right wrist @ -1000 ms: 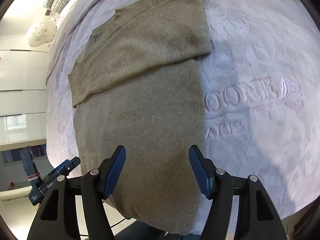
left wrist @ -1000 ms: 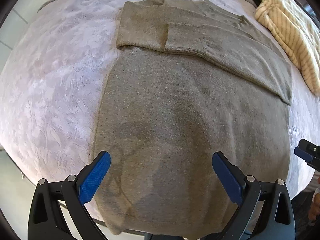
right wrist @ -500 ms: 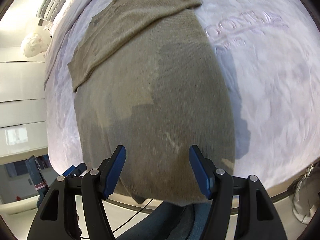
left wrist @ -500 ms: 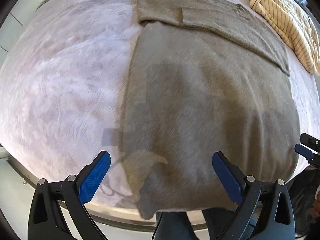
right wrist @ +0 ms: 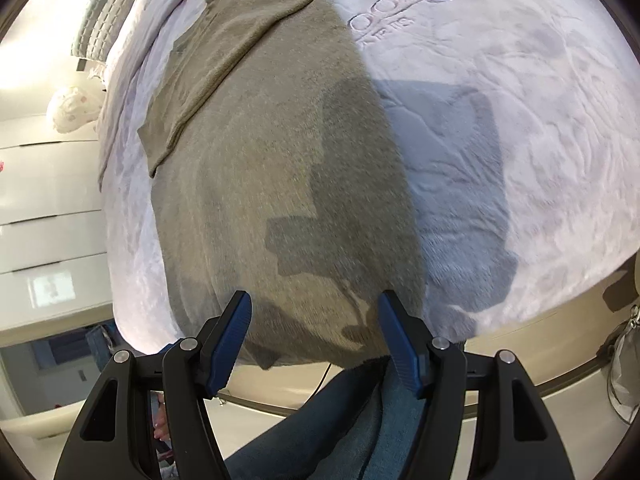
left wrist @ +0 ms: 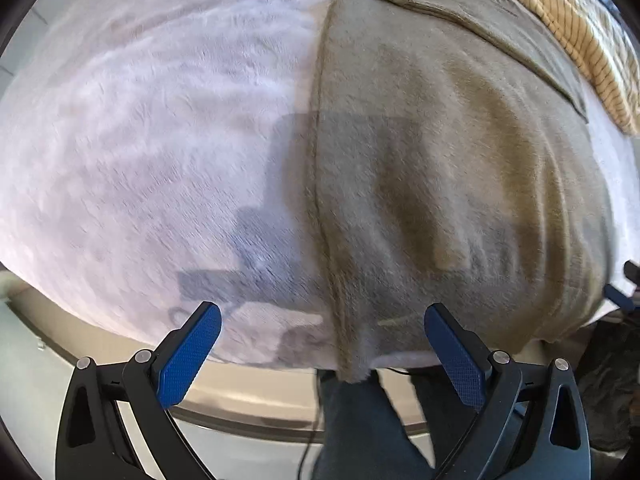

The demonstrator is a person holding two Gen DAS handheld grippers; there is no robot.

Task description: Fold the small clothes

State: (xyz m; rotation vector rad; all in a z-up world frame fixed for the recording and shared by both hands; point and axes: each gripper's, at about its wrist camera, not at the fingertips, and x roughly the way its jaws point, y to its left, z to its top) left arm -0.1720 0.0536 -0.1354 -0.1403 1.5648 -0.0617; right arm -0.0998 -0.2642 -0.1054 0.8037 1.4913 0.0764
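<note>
An olive-grey knit sweater (left wrist: 452,168) lies flat on a pale lilac bed cover (left wrist: 152,132), its sleeves folded across the chest at the far end. Its hem hangs a little over the near bed edge. My left gripper (left wrist: 322,354) hovers open above the hem's left corner, nothing between its blue pads. The right wrist view shows the same sweater (right wrist: 272,184) running away from me. My right gripper (right wrist: 316,340) stands open over the hem's right part, its pads apart from the cloth.
A cream striped garment (left wrist: 576,32) lies at the far right of the bed. The person's jeans-clad legs (right wrist: 340,420) stand against the bed's near edge. White drawers (right wrist: 44,208) and a grey pillow (right wrist: 108,12) are at the left.
Both grippers have drawn back along the sweater from its middle to the hem at the near bed edge. The left one has also shifted left, over the hem's corner. Jaws stayed open.
</note>
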